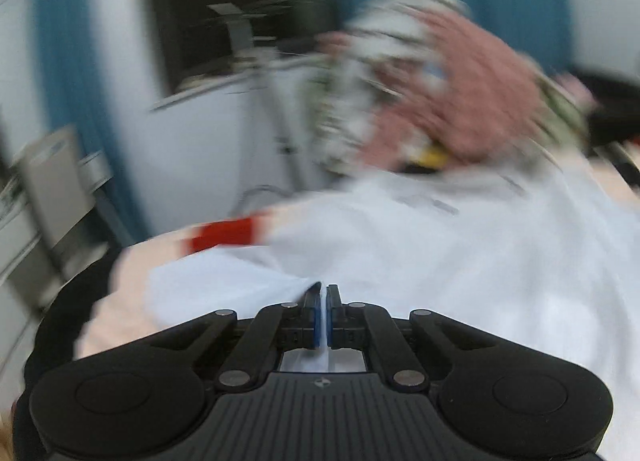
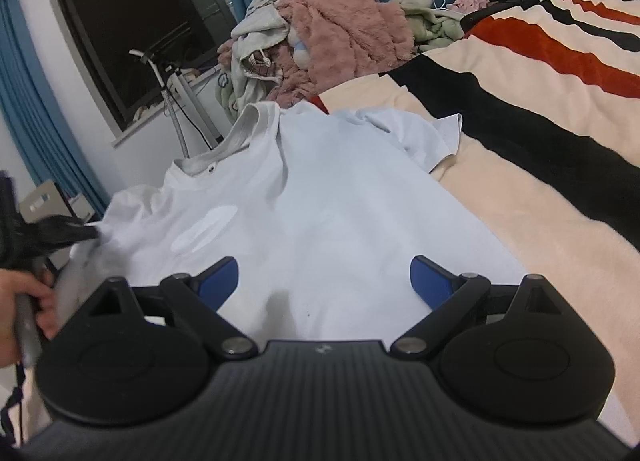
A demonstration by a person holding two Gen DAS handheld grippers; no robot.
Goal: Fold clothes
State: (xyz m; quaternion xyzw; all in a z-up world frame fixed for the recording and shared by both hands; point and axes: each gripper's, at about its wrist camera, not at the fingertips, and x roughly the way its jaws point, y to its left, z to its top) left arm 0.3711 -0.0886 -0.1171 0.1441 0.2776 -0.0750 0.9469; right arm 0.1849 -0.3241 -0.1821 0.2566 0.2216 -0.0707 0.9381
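Here, a white T-shirt (image 2: 304,197) lies spread on the striped bed (image 2: 532,165); the left claw (image 1: 323,301) pinches its sleeve, while the right claw (image 2: 325,277) hovers wide open, holding nothing.

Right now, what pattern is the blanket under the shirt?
Cream blanket with black and red stripes; clearest in the right wrist view, right of the white t-shirt.

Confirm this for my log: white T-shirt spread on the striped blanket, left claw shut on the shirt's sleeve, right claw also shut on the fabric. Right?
Not quite. In the right wrist view the right claw is open, its blue pads wide apart above the white T-shirt, gripping nothing. The rest holds: the shirt lies on the striped blanket, and the left claw is shut on the sleeve edge.
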